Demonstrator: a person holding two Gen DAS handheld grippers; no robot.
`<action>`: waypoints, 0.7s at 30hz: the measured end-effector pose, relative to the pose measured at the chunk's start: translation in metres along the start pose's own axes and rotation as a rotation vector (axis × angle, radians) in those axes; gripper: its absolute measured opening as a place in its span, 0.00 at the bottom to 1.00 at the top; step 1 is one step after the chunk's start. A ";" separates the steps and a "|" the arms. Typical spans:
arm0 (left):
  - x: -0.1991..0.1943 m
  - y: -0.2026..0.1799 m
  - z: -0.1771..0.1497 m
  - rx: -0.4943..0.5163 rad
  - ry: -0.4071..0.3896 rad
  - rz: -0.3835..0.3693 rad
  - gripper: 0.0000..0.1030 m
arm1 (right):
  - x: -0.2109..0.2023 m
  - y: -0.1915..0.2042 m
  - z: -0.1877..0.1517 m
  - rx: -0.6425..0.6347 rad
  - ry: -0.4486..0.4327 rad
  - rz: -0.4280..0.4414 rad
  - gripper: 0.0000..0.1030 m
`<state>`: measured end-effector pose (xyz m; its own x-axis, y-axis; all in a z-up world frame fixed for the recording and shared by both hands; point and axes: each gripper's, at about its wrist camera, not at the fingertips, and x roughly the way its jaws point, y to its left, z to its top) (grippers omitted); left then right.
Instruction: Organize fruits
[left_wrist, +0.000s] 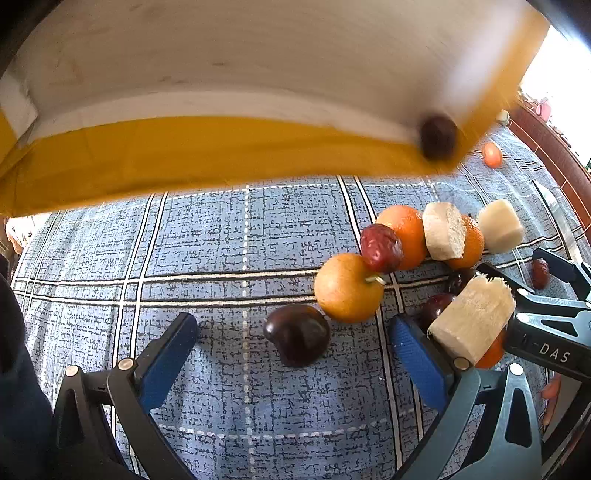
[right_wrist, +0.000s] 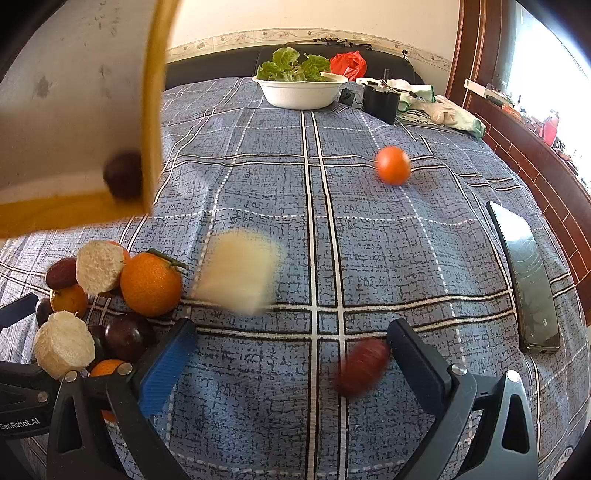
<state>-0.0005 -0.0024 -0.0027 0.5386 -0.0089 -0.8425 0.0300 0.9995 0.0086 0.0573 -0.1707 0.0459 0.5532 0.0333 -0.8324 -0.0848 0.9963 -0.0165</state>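
A yellow-rimmed white box (left_wrist: 221, 92) is tipped over the blue checked cloth (left_wrist: 221, 258), a dark plum (left_wrist: 438, 137) at its lip; it also shows in the right wrist view (right_wrist: 74, 92). Fruits lie in a pile: oranges (left_wrist: 406, 236), a yellow fruit (left_wrist: 347, 288), a red date (left_wrist: 380, 248), white sugarcane chunks (left_wrist: 471, 323) and a dark plum (left_wrist: 297, 334). My left gripper (left_wrist: 291, 347) is open around that plum. My right gripper (right_wrist: 291, 354) is open; a blurred date (right_wrist: 360, 367) and a blurred white chunk (right_wrist: 240, 271) tumble ahead of it. An orange (right_wrist: 393, 165) rolls farther off.
A white bowl of lettuce (right_wrist: 301, 88), a red bag (right_wrist: 349, 62), a black box (right_wrist: 380, 99) and gloves (right_wrist: 447, 107) stand at the far edge. A dark phone (right_wrist: 528, 277) lies at the right. A wooden frame (right_wrist: 546, 177) borders the right side.
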 end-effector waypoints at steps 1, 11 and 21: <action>-0.001 0.000 0.001 0.000 0.000 0.000 1.00 | 0.000 0.000 0.000 0.000 0.000 0.000 1.00; 0.002 0.000 -0.001 0.000 0.001 0.000 1.00 | -0.001 0.000 0.001 0.000 0.002 -0.001 1.00; 0.002 0.000 -0.001 0.001 0.001 0.000 1.00 | -0.001 0.000 0.000 0.000 0.002 -0.001 1.00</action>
<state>-0.0003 -0.0025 -0.0043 0.5377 -0.0086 -0.8431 0.0303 0.9995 0.0091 0.0571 -0.1703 0.0469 0.5518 0.0323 -0.8334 -0.0842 0.9963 -0.0171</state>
